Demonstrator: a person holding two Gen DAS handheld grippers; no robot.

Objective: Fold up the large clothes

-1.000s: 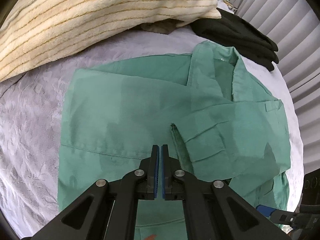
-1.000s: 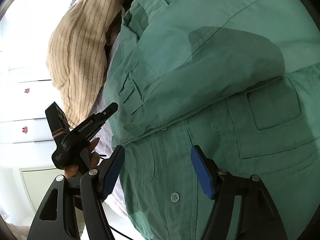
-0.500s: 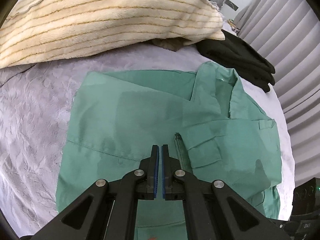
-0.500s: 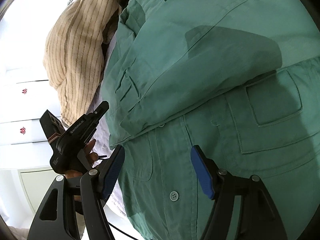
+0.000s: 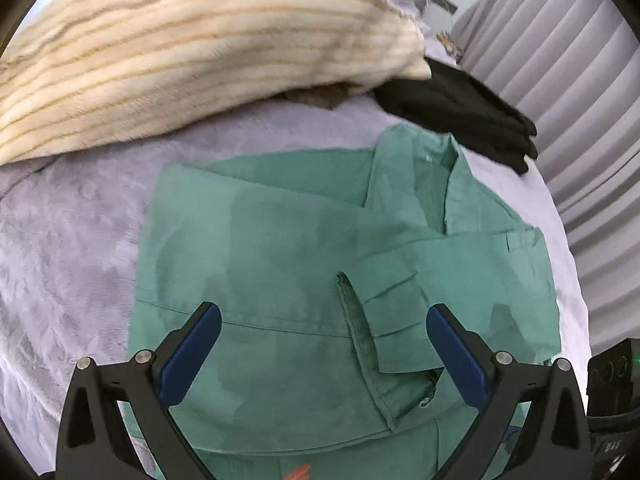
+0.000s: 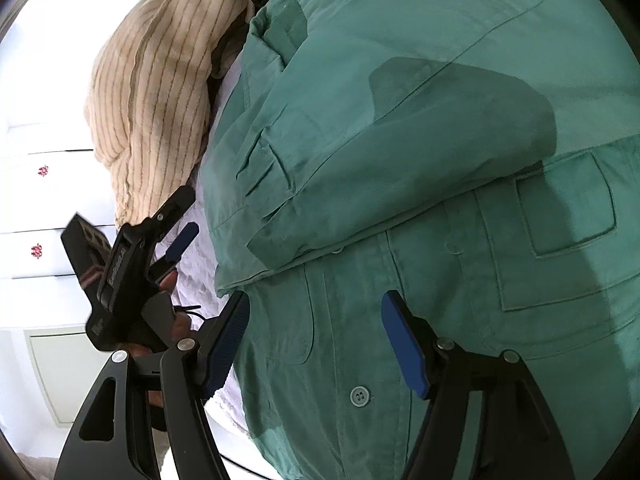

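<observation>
Shirt (image 5: 280,264) first: green, buttoned, lying flat on the lavender bed (image 5: 68,264), both sides already turned in, so a sleeve cuff (image 5: 372,320) lies across its middle. In the left wrist view its long axis runs from the collar (image 5: 416,184) at about 1 o'clock down to the hem, which passes out of sight under our left gripper (image 5: 322,332) at 6 o'clock. So the garment lies straight ahead of that gripper, length along its fingers, and we judge the coming move to be a hem-to-collar fold.

Our left gripper hovers over the lower body with its blue pads spread wide, holding nothing; the cuff sits between them, slightly right of centre. Our right gripper (image 6: 316,328) is likewise spread and empty, poised above the button placket (image 6: 360,394), the chest pocket (image 6: 560,220) at its 2 o'clock. We judge both about equally near the hem, one toward each side.

Outward, a cream striped blanket (image 5: 192,52) is heaped at 11 o'clock, dark clothes (image 5: 460,108) lie beyond the collar at 1 o'clock, and pleated curtains (image 5: 580,80) hang at 2 o'clock.
</observation>
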